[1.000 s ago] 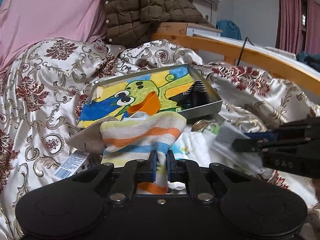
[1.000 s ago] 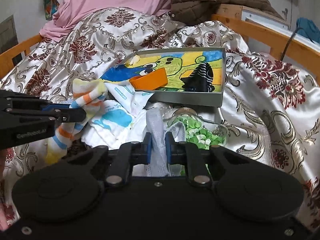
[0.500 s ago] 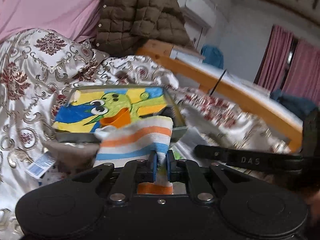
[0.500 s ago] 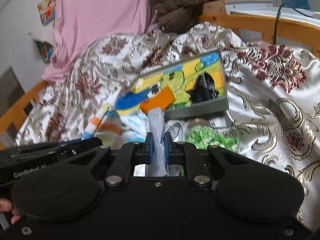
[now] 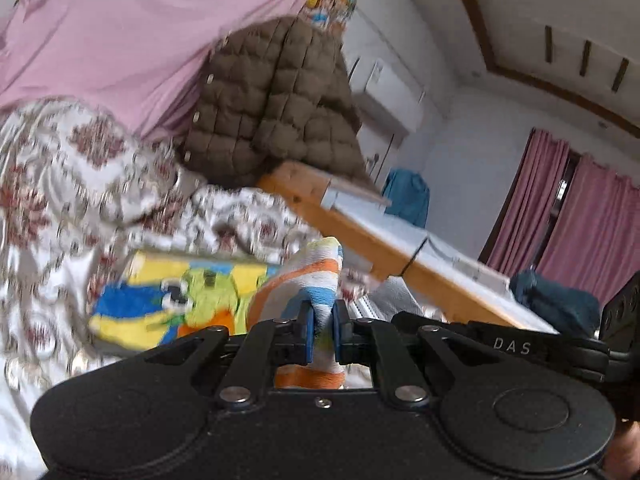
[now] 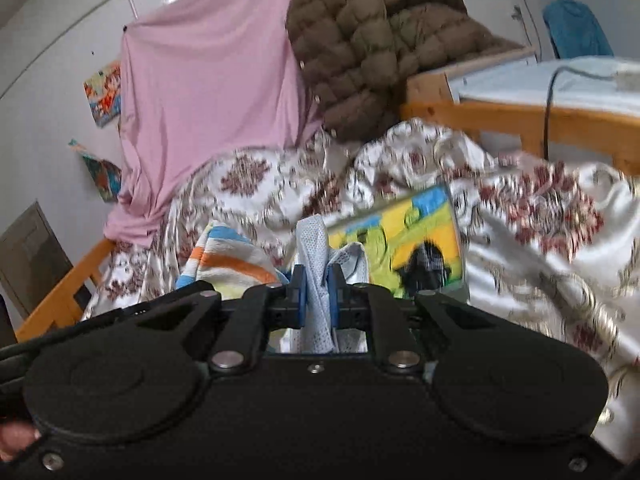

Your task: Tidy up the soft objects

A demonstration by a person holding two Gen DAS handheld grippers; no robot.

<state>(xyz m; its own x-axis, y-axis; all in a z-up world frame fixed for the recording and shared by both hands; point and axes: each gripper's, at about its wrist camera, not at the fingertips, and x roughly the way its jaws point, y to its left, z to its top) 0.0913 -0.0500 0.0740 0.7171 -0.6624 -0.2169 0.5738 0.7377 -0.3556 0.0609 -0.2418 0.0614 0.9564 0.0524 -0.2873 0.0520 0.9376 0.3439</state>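
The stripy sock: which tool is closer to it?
Left. The left tool is clamped on the stripy sock. The right tool sits beside it, gripping a pale mesh cloth.

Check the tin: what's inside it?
In the tin: a dark striped item at one end and something orange on its cartoon bottom. The striped sock hides the near corner.

White walls (image 5: 440,32). Dark wooden trim (image 5: 472,16) runs along the ceiling edge. Maroon curtains (image 5: 580,224) hang at right, daylight between them. Wooden bed frame (image 6: 516,120) carries a floral satin cover (image 6: 540,216). Pink sheet (image 6: 208,80) and brown quilted jacket (image 6: 360,40) hang behind. White air conditioner (image 5: 388,100) mounted on the wall.
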